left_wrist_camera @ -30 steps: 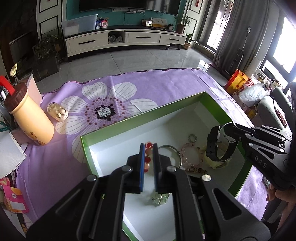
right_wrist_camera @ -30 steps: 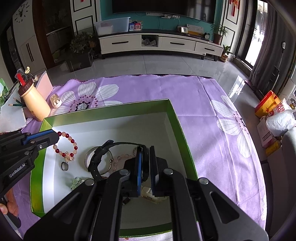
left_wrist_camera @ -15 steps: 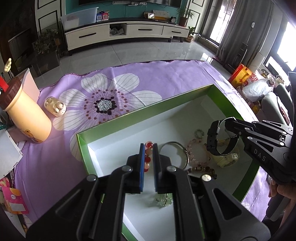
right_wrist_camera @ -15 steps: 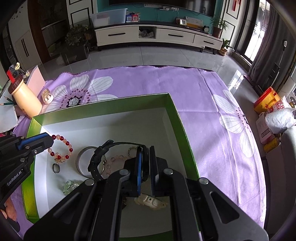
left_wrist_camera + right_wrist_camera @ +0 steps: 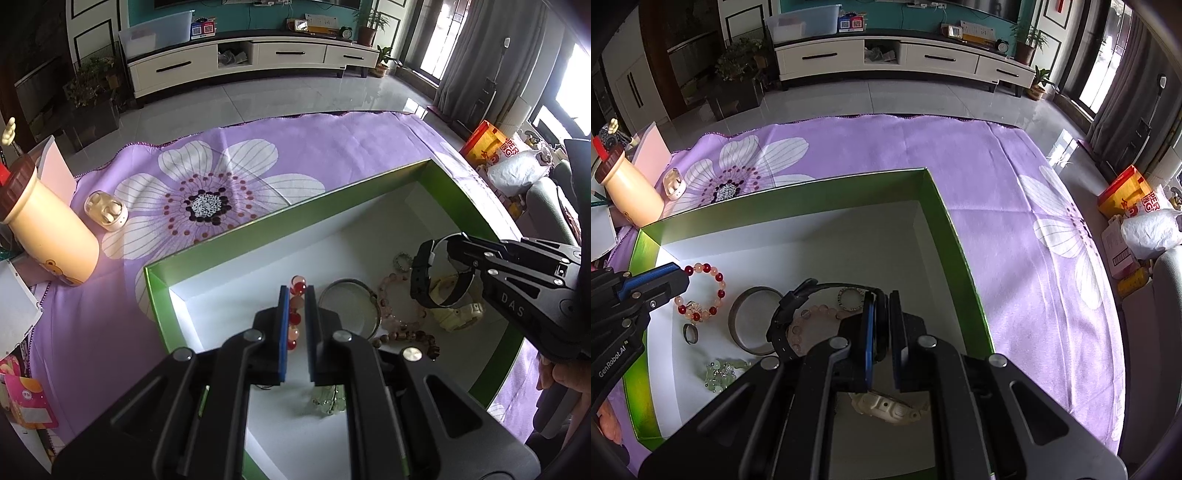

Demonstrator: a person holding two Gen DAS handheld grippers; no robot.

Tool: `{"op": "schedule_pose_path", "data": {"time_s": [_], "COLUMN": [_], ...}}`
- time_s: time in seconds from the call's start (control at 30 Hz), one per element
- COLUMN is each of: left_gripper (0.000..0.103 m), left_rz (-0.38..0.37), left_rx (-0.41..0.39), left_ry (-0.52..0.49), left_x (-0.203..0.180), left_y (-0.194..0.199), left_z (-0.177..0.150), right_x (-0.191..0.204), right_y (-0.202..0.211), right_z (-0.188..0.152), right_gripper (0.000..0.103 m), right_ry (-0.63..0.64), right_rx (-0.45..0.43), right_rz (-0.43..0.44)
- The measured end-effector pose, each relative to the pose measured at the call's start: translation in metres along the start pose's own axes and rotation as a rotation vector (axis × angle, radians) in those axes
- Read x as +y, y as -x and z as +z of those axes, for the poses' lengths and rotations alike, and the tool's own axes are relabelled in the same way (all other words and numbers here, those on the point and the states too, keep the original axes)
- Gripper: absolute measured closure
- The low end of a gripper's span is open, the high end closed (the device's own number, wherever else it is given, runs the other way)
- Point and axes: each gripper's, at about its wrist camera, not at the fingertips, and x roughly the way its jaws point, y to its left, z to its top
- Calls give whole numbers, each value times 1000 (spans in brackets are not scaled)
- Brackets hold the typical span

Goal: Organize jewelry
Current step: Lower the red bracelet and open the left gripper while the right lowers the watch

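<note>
Box: green-walled box (image 5: 960, 254) with a white floor, set on the purple flowered cloth (image 5: 997, 177); all the jewelry lies inside it, toward the near half.
Left gripper (image 5: 297, 295): pinching the red-and-pale bead bracelet (image 5: 705, 291) near the box's left wall, with beads visible between the pads.
Right gripper (image 5: 881, 306): pinching the strap of the black watch (image 5: 786, 317), which hangs over the middle of the floor, above the pink bead bracelet (image 5: 812, 317).
Step in hand: judged to be setting each held piece down in its own spot.
Doing it well: lower each piece onto bare white floor; the far half toward the back wall is free. Keep the black watch clear of the pink beads and the metal bangle (image 5: 750, 321) so straps and strands do not tangle. Let go only once the piece rests on the floor.
Watches: two, the black one and a cream watch (image 5: 886, 406) at the near edge.
Bead bracelets: three at least, red-and-pale, pink, and a brown-beaded one (image 5: 406, 338).
Bangle: one.
Rings: a dark band (image 5: 690, 333) and a sparkly ring (image 5: 851, 297).
Green stone piece (image 5: 720, 373): one, near the front left corner.
</note>
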Motion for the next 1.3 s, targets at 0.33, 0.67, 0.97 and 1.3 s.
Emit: {"op": "schedule_pose_path", "data": {"time_s": [0.33, 0.67, 0.97, 1.3], "left_gripper": [95, 95, 95, 95], "left_rz": [14, 16, 27, 29], "left_rx": [20, 32, 38, 46], "left_ry": [-5, -1, -3, 4], "left_x": [-1, -2, -5, -3], "left_y": [-6, -9, -9, -8], "left_z": [0, 1, 2, 0], "right_x": [-5, -3, 3, 2], "right_y": [-7, -13, -16, -18], "right_z": [3, 3, 2, 1], "right_gripper": [96, 96, 96, 96], "right_ry": [-32, -30, -17, -22], "right_rx": [23, 36, 59, 66], "right_rz": [9, 14, 4, 8]}}
